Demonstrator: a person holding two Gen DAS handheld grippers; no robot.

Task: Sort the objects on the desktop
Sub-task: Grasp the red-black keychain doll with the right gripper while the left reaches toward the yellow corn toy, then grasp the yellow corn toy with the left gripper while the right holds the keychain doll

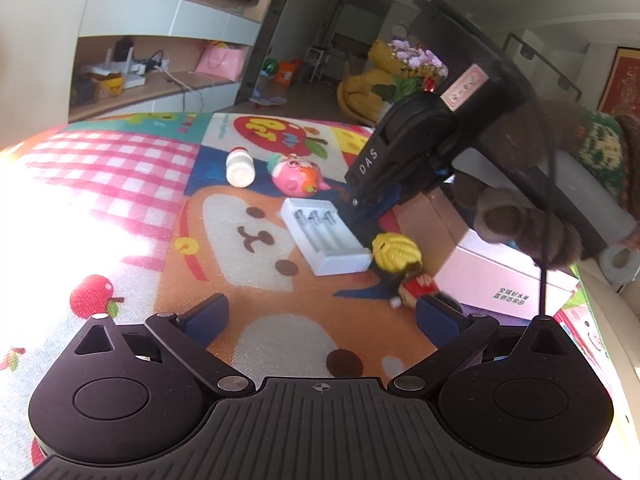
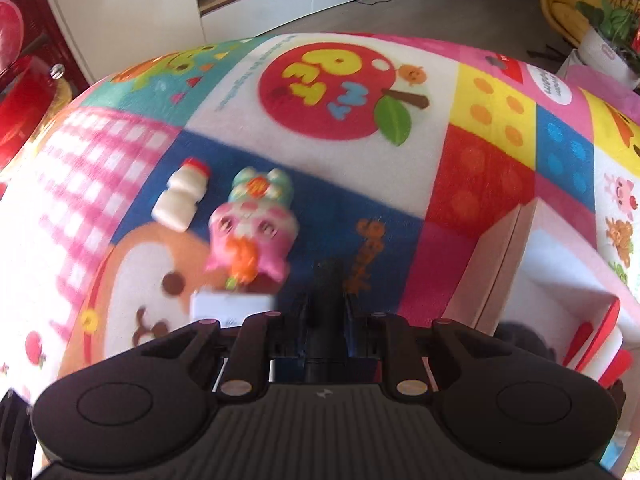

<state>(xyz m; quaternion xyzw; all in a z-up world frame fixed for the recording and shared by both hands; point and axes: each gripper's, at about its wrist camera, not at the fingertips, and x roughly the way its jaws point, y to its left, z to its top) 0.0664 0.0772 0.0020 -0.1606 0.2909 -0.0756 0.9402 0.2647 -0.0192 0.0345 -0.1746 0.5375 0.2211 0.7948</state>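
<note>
White battery tray [image 1: 326,238] lying mid-desk on the cartoon mat [image 1: 256,312], 3 batteries inside. Right claw [image 1: 366,236] pointing down at the tray's far right edge, jaws closed, seemingly gripping a dark object. Yellow toy [image 1: 396,252] touching the tray's right corner. Milk bottle [image 1: 240,168] and pink toy [image 1: 298,174] sitting behind. Left claw [image 1: 320,320] hovering wide open, holding nothing.

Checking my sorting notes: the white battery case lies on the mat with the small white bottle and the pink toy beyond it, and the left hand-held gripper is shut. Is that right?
Not quite. The left hand-held gripper is open: the left wrist view shows its jaws spread wide with nothing between them. The rest holds: the white battery case lies on the mat, with the small white bottle and pink toy beyond it.
</note>
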